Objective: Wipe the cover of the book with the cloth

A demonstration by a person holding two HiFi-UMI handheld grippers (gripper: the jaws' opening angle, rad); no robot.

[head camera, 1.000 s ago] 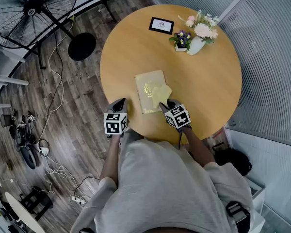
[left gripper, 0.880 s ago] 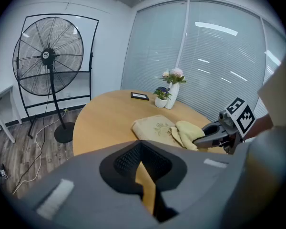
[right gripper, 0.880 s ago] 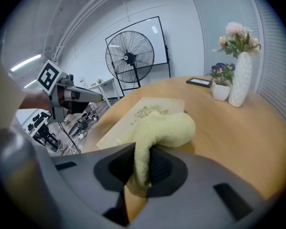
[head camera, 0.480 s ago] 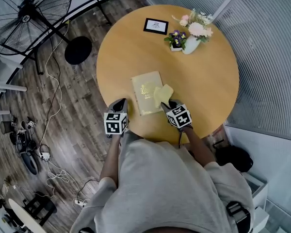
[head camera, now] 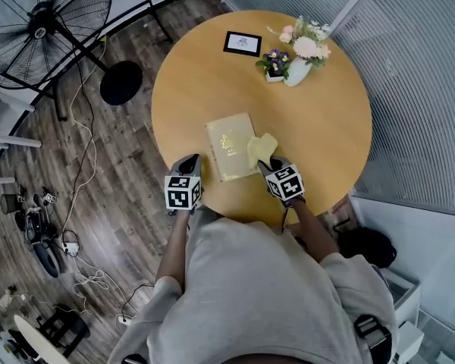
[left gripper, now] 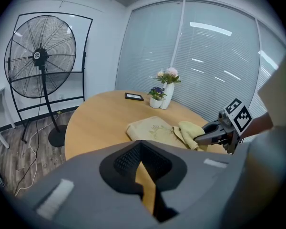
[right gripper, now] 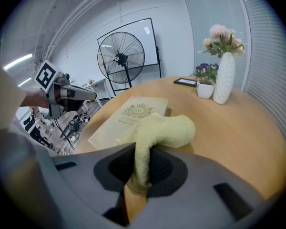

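A pale yellow book (head camera: 229, 145) with a gold emblem lies flat near the front of the round wooden table (head camera: 318, 120). My right gripper (head camera: 267, 165) is shut on a yellow-green cloth (head camera: 260, 149), which bunches over the book's right edge. In the right gripper view the cloth (right gripper: 157, 130) hangs from between the jaws of the right gripper (right gripper: 140, 173), with the book (right gripper: 128, 116) just beyond it. My left gripper (head camera: 188, 162) hovers at the table's front left edge, left of the book, shut and holding nothing (left gripper: 145, 180). From there the book (left gripper: 152, 130) and cloth (left gripper: 190, 132) lie ahead.
At the table's far side stand a white vase of flowers (head camera: 303, 59), a small potted plant (head camera: 275, 63) and a black-framed picture (head camera: 243, 43). A big standing fan (head camera: 49, 21) and loose cables (head camera: 83, 173) occupy the wooden floor to the left. Slatted blinds (head camera: 409, 89) run along the right.
My right gripper has drawn the cloth a little to the right, from the book's cover toward its right edge. The left gripper has stayed put.
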